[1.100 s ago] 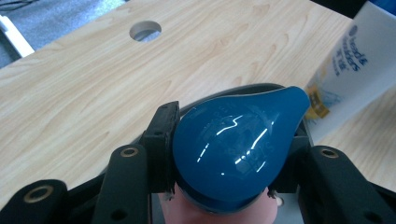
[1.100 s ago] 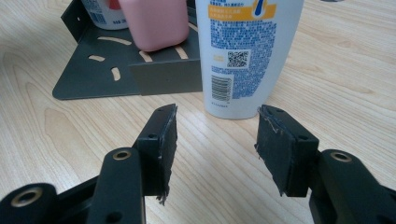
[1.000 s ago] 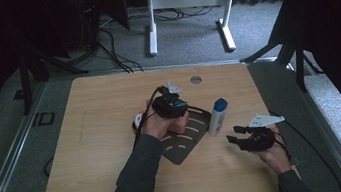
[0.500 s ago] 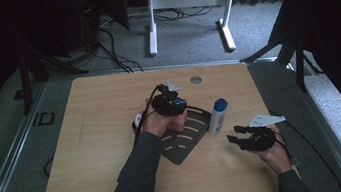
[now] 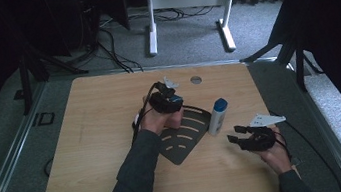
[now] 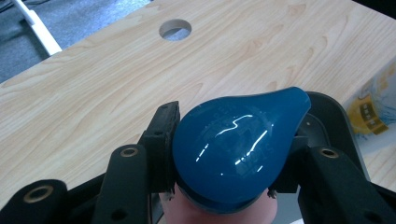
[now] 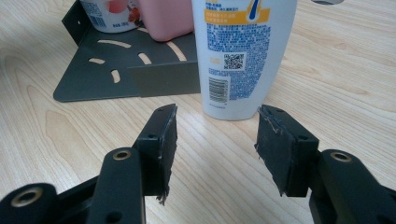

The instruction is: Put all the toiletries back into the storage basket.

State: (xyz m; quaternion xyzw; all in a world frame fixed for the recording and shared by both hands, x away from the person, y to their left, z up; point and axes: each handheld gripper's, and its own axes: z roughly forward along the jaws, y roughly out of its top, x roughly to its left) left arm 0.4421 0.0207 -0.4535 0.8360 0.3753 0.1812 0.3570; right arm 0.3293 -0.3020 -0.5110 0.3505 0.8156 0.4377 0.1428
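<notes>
left hand-held gripper (image 6: 224, 154) clamped on the pink bottle's blue cap (image 6: 238, 147) over the dark tray (image 5: 187, 141) mid-counter (image 5: 88, 138); right hand-held gripper (image 7: 215, 144) gaping, empty, white bottle (image 7: 238, 56) upright straight ahead, tray's right edge

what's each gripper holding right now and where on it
The left gripper clamps the pink bottle's blue cap from both sides. The right gripper holds nothing; its jaws stand open just short of the white bottle.
</notes>
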